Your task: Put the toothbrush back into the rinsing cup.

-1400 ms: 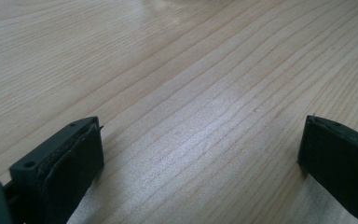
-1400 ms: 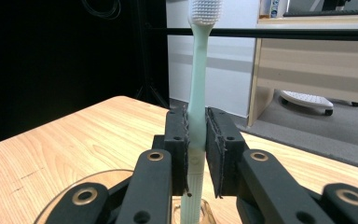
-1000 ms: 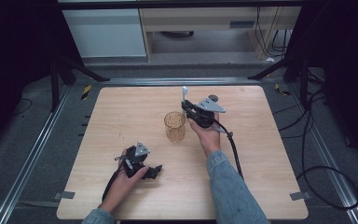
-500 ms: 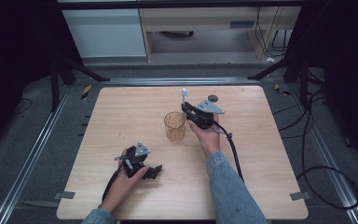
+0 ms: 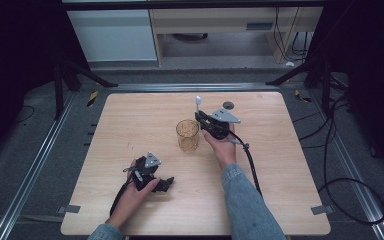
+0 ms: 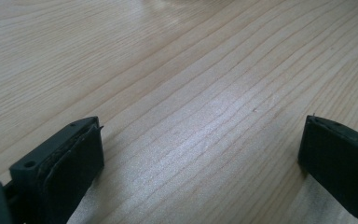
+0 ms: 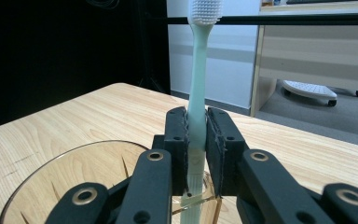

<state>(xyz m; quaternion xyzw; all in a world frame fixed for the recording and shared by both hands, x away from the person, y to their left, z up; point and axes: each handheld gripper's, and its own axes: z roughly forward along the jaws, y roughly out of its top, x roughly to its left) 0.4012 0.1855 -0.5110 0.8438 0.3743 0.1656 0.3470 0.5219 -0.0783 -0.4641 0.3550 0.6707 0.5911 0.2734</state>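
My right gripper is shut on a pale green toothbrush and holds it upright, bristles on top, at the right rim of an amber glass cup. In the right gripper view the pads clamp the toothbrush low on its handle. The handle's lower end sits at the rim of the cup, which lies below and to the left of the right gripper. My left gripper rests near the table's front left. Its black fingers stand wide apart over bare wood, so the left gripper is open with nothing between them.
A small dark disc lies on the wooden table behind the right hand. Cables trail from both grippers toward the front edge. Dark floor, metal rails and a cabinet surround the table.
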